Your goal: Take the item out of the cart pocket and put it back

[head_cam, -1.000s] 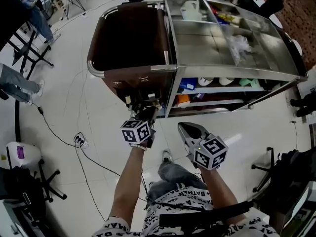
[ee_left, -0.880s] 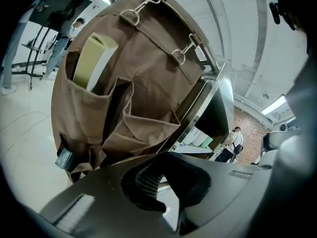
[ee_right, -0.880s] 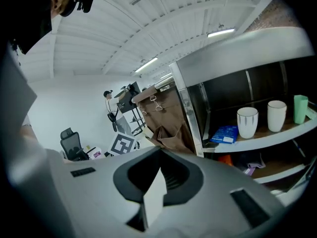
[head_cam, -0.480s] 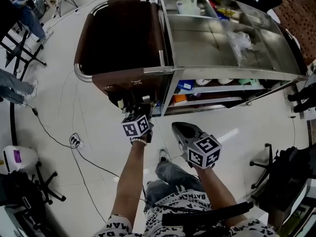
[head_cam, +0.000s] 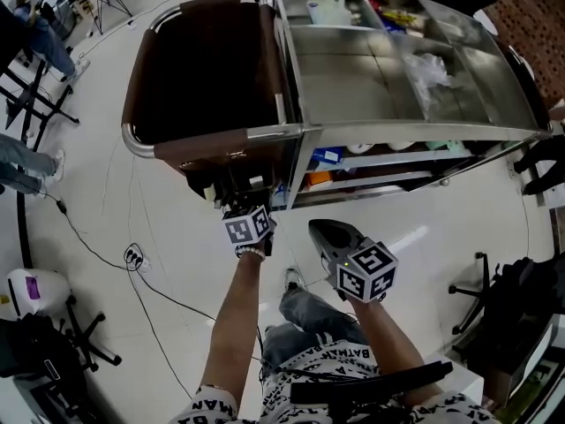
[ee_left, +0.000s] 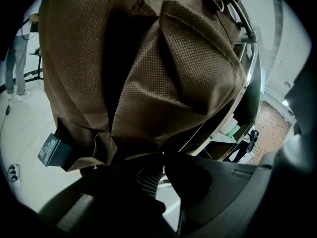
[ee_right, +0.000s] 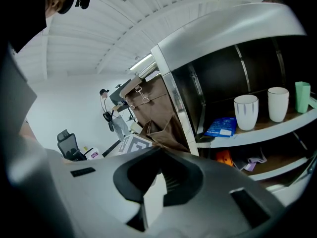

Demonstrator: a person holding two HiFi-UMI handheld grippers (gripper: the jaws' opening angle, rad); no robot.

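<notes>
Since the brown woven-fabric cart pocket (ee_left: 163,83) hangs low, the left gripper (ee_left: 161,155) noses at its lower edge, empty jaws barely starting to part, while the right gripper (ee_right: 158,152) waits closed at right.

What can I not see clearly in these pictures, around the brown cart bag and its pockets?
- Inside of the brown pocket: left gripper view, dark shadow behind the fabric fold, so its contents do not show.
- Small dark box: left gripper view, partly covered by fabric, and the label print is too small.
- Coloured items on the cart top: head view, too small to name.
- Orange object: right gripper view, half in shadow, so I cannot name it.
</notes>
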